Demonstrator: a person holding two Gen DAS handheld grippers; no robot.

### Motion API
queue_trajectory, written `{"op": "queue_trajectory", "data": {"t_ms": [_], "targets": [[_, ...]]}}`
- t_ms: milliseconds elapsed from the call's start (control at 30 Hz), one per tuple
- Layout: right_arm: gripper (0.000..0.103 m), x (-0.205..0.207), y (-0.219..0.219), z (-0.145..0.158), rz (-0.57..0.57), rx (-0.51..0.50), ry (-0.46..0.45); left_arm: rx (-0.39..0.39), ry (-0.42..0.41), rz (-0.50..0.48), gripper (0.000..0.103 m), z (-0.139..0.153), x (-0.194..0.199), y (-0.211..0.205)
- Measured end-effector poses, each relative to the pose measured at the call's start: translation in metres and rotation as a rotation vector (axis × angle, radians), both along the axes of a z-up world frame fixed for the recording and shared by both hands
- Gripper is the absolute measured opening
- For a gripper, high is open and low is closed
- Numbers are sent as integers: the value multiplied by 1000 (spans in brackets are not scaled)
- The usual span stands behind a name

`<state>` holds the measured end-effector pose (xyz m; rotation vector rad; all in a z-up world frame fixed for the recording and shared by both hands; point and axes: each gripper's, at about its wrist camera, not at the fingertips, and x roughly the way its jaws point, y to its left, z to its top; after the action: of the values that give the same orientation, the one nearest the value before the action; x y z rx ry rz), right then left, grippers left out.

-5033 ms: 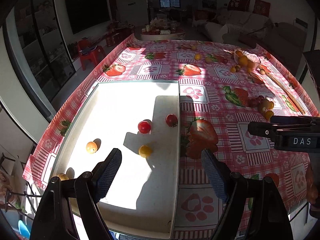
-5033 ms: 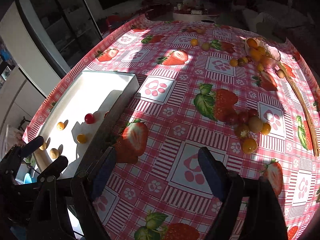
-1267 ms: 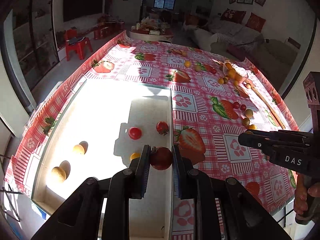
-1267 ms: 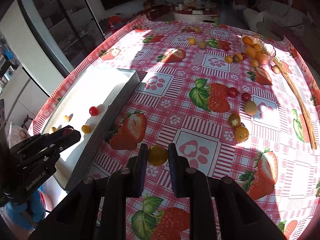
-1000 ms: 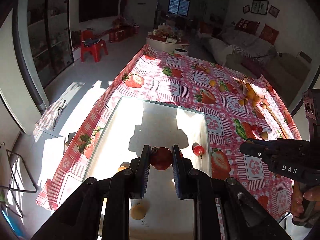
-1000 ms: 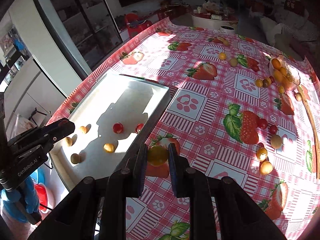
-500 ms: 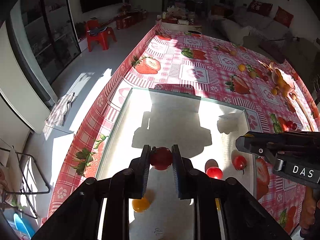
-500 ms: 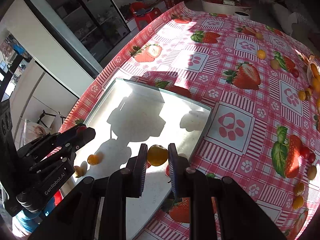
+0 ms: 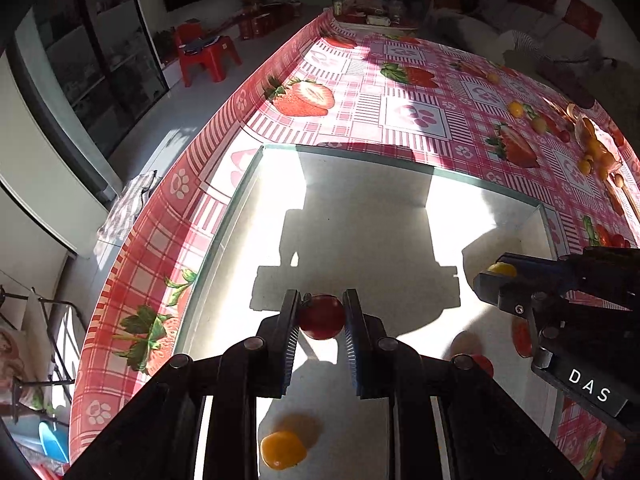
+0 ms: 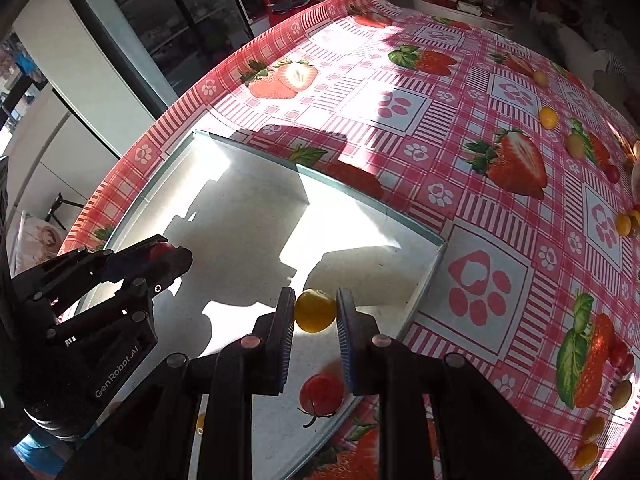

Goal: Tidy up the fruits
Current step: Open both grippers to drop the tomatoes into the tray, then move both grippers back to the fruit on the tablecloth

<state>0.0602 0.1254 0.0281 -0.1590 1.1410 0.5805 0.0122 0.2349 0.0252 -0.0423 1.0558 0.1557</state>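
Note:
My left gripper [image 9: 320, 318] is shut on a red cherry tomato [image 9: 322, 317] and holds it over the middle of the white tray [image 9: 240, 196]. My right gripper [image 10: 315, 312] is shut on a yellow cherry tomato [image 10: 315, 310] over the tray's right part [image 10: 434, 264]. In the left wrist view the right gripper [image 9: 502, 274] shows at the right with the yellow tomato [image 9: 502, 269]. In the right wrist view the left gripper [image 10: 164, 254] shows at the left. A yellow tomato [image 9: 282, 450] and a red tomato [image 10: 322, 394] lie in the tray.
The tray sits on a pink strawberry tablecloth [image 10: 480, 160] near the table's left edge. Loose tomatoes [image 10: 547, 117] lie on the cloth to the right. A bowl of fruit [image 9: 596, 146] stands at the far right. A red stool [image 9: 206, 54] stands on the floor.
Both grippers have moved forward and lower over the tray, each still holding its tomato. The tray now fills more of both views.

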Motion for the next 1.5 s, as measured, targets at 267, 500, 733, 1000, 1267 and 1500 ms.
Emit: {"op": "queue_trajectory", "data": {"t_ms": [267, 500, 733, 1000, 1267, 1500], "targets": [[45, -10, 16, -3, 75, -86, -68, 9, -15, 41, 60, -2, -3, 8], [77, -19, 2, 18, 61, -77, -153, -27, -77, 54, 70, 10, -13, 16], [80, -29, -41, 32, -40, -50, -178, -13, -103, 7, 70, 24, -17, -7], [80, -43, -132, 26, -264, -77, -167, -15, -139, -97, 70, 51, -25, -56], [80, -80, -224, 10, -450, -120, -167, -19, -141, -254, 70, 63, -27, -130], [80, -94, -268, -7, -538, -86, -127, -25, -86, -383, 70, 45, -8, -202]]}}
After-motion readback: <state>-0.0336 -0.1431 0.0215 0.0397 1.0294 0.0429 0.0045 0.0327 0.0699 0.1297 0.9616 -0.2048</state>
